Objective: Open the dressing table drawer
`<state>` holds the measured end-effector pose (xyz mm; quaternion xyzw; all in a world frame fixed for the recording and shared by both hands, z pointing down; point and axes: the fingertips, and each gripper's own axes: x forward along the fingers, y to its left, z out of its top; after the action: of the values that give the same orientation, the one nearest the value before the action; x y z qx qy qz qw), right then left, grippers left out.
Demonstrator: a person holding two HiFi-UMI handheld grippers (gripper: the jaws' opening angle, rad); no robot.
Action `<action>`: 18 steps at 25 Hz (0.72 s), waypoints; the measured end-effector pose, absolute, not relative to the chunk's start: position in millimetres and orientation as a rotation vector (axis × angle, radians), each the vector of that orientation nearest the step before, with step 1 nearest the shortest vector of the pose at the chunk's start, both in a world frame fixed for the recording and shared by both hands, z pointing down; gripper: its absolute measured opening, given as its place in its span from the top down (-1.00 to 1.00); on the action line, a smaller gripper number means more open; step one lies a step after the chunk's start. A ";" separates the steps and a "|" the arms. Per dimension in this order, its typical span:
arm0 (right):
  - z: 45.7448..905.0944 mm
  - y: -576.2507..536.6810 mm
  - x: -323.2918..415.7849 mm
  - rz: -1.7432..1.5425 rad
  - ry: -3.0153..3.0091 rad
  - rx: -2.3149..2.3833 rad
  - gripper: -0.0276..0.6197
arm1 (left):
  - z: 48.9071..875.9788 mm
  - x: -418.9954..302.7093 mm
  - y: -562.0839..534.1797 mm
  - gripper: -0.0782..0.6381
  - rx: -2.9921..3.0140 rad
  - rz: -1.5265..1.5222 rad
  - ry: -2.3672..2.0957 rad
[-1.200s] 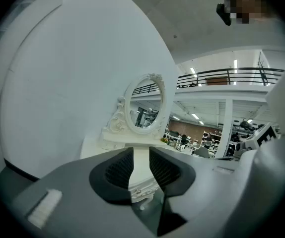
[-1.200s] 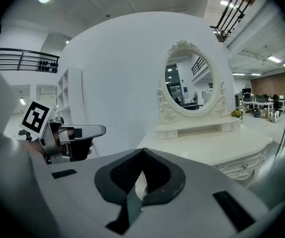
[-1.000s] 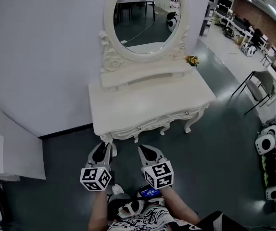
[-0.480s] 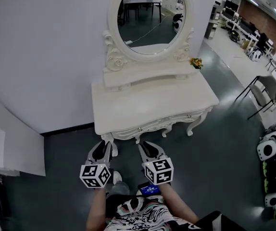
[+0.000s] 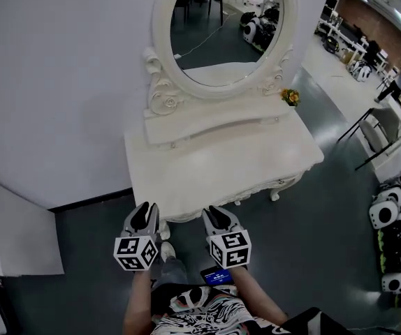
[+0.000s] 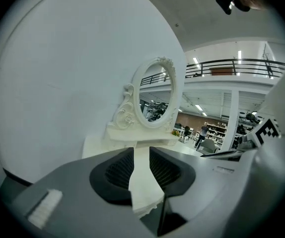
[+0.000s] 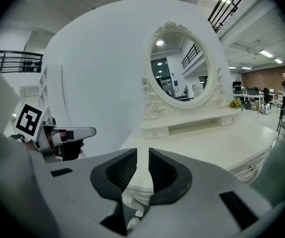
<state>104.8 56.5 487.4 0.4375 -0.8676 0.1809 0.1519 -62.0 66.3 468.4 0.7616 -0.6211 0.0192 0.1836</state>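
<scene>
A white dressing table [image 5: 221,160] with an oval mirror [image 5: 225,26] stands against the wall. Its drawer front with a small knob [image 7: 252,167] shows under the top's front edge in the right gripper view. My left gripper [image 5: 143,218] hovers just short of the table's front left corner, and through its open jaws [image 6: 141,155] I see only the table beyond. My right gripper [image 5: 219,219] is at the middle of the front edge. Its jaws [image 7: 143,157] are opening, a narrow gap between the pads, and nothing is between them.
A small bunch of flowers [image 5: 290,97] sits on the table's back right corner. A chair [image 5: 382,128] and a row of panda toys [image 5: 389,215] are on the floor to the right. A white board [image 5: 12,236] leans at the left.
Both grippers have come forward and a little down, from well short of the table up to its front edge. The table now fills more of the head view.
</scene>
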 end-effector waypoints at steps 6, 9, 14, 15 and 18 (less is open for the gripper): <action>505.5 -31.9 52.7 0.538 -2.378 1.344 0.67 | 485.5 -110.2 -39.1 0.51 2.228 0.133 -1.635; 517.2 -68.5 28.7 0.524 -2.334 1.371 0.66 | 503.5 -124.1 -81.9 0.51 2.257 0.157 -1.555; 527.2 -106.6 8.0 0.521 -2.299 1.383 0.64 | 526.7 -129.4 -122.7 0.51 2.283 0.189 -1.459; 529.7 -111.4 5.8 0.518 -2.292 1.378 0.64 | 530.0 -128.5 -128.0 0.51 2.287 0.192 -1.444; 538.7 -127.1 -1.8 0.512 -2.273 1.370 0.64 | 543.9 -129.2 -141.0 0.51 2.273 0.205 -1.415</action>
<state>-1.8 -127.1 538.7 0.4948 -0.8208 0.1849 0.2174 -129.2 -141.0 543.9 0.8244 -0.5135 0.0743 0.2262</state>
